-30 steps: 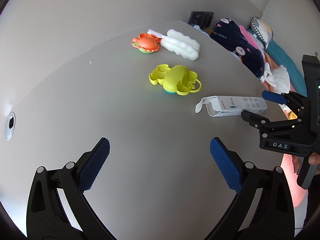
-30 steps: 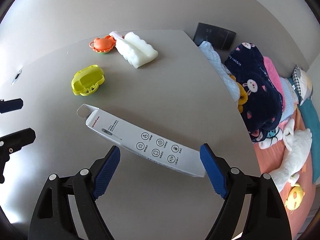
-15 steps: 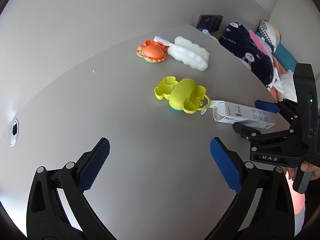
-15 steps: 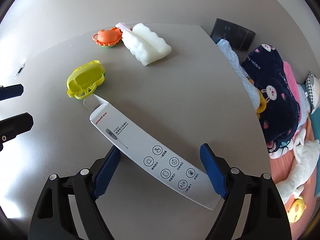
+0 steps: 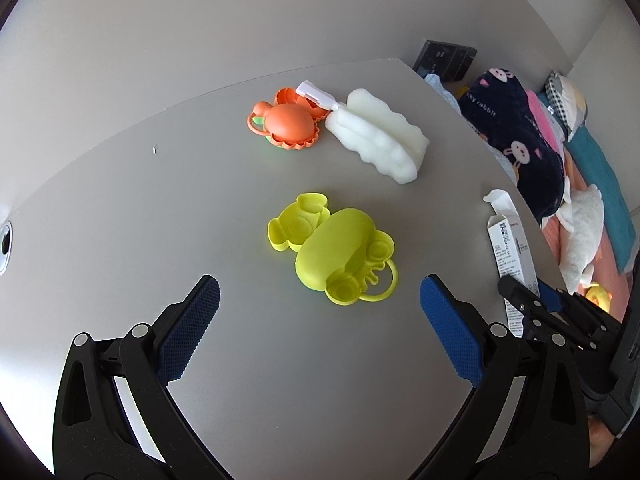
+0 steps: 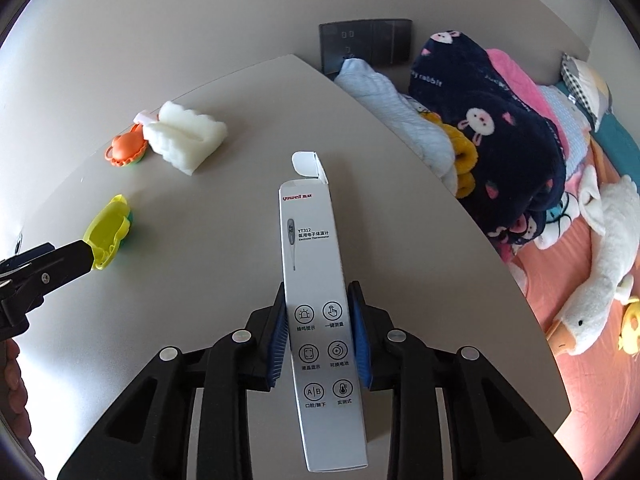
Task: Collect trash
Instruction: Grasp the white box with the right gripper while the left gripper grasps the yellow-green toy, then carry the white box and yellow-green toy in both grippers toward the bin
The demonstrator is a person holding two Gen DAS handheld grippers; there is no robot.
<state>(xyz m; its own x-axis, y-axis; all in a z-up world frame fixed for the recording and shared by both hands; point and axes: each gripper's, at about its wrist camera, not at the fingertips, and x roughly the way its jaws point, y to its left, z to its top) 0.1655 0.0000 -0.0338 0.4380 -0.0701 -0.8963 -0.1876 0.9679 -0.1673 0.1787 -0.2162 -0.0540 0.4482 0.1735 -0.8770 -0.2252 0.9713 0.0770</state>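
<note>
Thermometer box (image 5: 510, 256), white, at the right edge of the left wrist view, lengthwise toward the camera, open flap at the far end, near end hidden behind the right gripper (image 5: 532, 304). Around it on the grey table (image 5: 160, 208): yellow frog-shaped toy (image 5: 340, 256) near the middle, orange crab-shaped toy (image 5: 288, 124) farther back, touching a white foam sponge (image 5: 378, 140) with a small white clip (image 5: 316, 96) at its far end. Beyond the table's right edge, a dark rabbit-print blanket (image 5: 516, 144) and a white plush goose (image 5: 582, 232). Left gripper (image 5: 320, 336) wide open, blue pads well apart, nothing between them, hanging over bare table just short of the frog toy; box well off to its right.

Seen from the right wrist: thermometer box (image 6: 316, 300) straight down the middle, running from the bottom edge away over the table (image 6: 200, 280), flap open at the far tip. Right gripper (image 6: 318, 332) clamped on the box, jaws just closed in, both blue pads pressed against its long sides about halfway along. Nothing lying ahead of the box on the table. Left of it, frog toy (image 6: 108, 232) partly covered by a black finger of the left gripper (image 6: 44, 268); farther back, sponge (image 6: 186, 140) with crab toy (image 6: 126, 150) beside it. Right of the table, piled blanket (image 6: 492, 136), light blue cloth (image 6: 400, 116), plush goose (image 6: 600, 264); dark wall panel (image 6: 366, 44) behind.
</note>
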